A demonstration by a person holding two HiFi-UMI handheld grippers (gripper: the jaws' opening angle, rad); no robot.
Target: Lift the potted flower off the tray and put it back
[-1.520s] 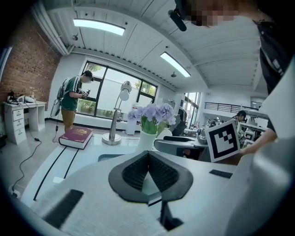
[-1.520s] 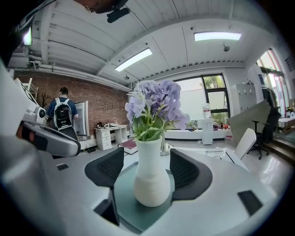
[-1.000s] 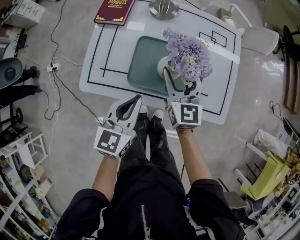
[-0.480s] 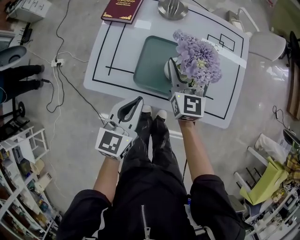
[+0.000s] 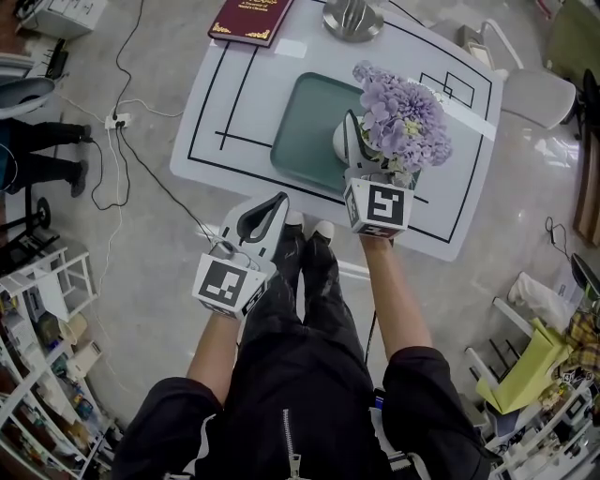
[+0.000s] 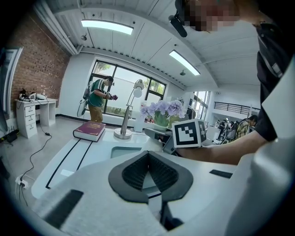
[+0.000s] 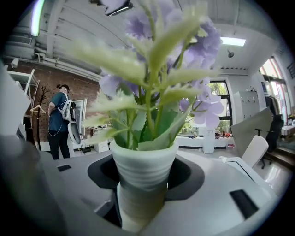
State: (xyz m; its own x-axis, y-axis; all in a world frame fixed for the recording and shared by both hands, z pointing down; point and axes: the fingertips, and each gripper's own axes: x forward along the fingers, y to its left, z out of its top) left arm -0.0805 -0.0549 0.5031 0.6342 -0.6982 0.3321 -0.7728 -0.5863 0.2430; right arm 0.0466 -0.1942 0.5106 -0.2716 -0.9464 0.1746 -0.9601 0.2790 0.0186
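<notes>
The potted flower (image 5: 403, 117), purple blooms in a ribbed white pot (image 7: 144, 170), stands on the right side of the green tray (image 5: 305, 131) on the white table. My right gripper (image 5: 370, 141) reaches in level from the near side, and its jaws are closing with the pot between them. The pads sit close on both sides of the pot; thin dark gaps still show. The blooms hide the right finger in the head view. My left gripper (image 5: 278, 199) hangs shut and empty in front of the table's near edge, its pads (image 6: 148, 154) meeting.
At the table's far edge lie a maroon book (image 5: 251, 21) and a round metal lamp base (image 5: 352, 17). A white chair (image 5: 534, 89) stands at the right. Cables (image 5: 122, 159) run over the floor on the left, and shelves stand lower left.
My right gripper has slid forward over the table edge until its jaws flank the pot. The left gripper has stayed where it was.
</notes>
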